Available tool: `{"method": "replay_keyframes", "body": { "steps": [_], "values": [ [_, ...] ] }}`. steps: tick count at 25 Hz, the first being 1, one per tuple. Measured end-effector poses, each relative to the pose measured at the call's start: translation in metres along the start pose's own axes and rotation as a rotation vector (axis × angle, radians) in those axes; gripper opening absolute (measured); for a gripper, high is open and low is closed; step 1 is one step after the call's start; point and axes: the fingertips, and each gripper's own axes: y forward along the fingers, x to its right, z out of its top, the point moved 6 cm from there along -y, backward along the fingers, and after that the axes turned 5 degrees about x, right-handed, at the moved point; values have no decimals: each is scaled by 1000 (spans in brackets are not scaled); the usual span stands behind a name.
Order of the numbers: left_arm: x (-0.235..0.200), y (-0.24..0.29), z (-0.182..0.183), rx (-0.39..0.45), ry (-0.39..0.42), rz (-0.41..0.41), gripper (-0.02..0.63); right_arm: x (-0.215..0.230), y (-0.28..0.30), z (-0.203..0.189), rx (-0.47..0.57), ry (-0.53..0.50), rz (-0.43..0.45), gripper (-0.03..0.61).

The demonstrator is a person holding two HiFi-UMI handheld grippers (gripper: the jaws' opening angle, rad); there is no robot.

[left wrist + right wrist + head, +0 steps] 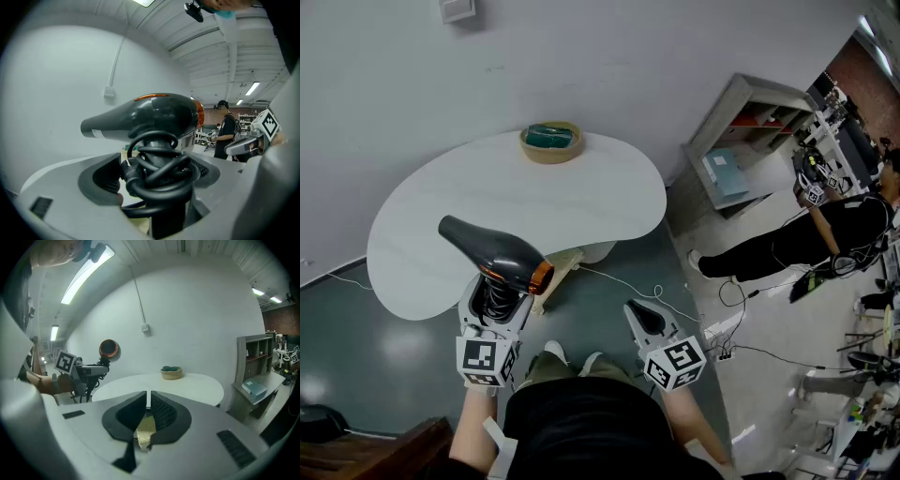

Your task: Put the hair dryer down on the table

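Observation:
A black hair dryer [492,251] with an orange back ring has its cord coiled round the handle. My left gripper [497,298] is shut on that wrapped handle and holds the dryer upright over the near edge of the white table [581,197], nozzle pointing left. In the left gripper view the coiled handle fills the gap of the left gripper [157,173] below the hair dryer's body [154,115]. My right gripper [645,319] hangs off the table to the right, shut and empty. The right gripper view shows the right gripper [148,397], the hair dryer [108,348] and the table [187,383].
A woven bowl [551,141] with something green in it sits at the table's far edge, and shows as the bowl [171,372] too. A grey shelf unit [750,141] stands at the right. A person [825,234] stands beyond it. Cables [722,328] lie on the floor.

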Motion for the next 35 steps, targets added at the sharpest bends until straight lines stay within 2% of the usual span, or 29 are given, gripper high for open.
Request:
{"method": "replay_keyframes", "body": {
  "steps": [10,18,26,35],
  "values": [
    [-45,-17,-6,19,-20,-43,419,-55,38,14,-19,-51,7,38],
    [-65,-7,-4,27,-33,-49,419,-62,66,32,24,-39,-15,40],
    [-69,29,-4,16,-11,-17,419,-25,100,39,37,-21,8,40],
    [-50,104,1,-37,13,102,419,72,150,55,33,24,126,40]
  ]
}}
